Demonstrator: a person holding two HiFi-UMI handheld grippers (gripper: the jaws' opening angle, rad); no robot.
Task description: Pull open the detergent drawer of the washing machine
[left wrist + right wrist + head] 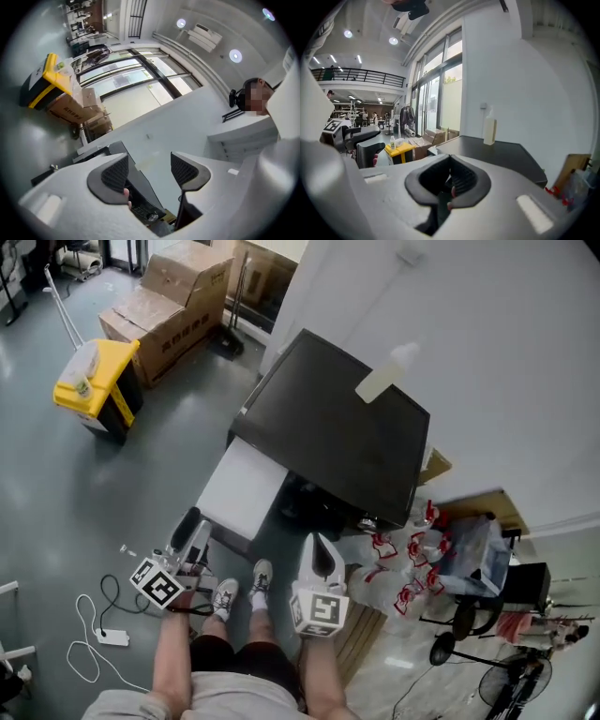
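Approach step: nothing is gripped yet. The black-topped washing machine (337, 432) sits mid-frame, and its detergent drawer cannot be made out. The left gripper (194, 531) has wide, empty jaws. The right gripper (322, 554) has its jaws together. Next, I judge, 1 gripper must reach the front panel.

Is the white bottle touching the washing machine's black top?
Touching. The right gripper view shows the white bottle standing upright with its base on the washing machine's black top.
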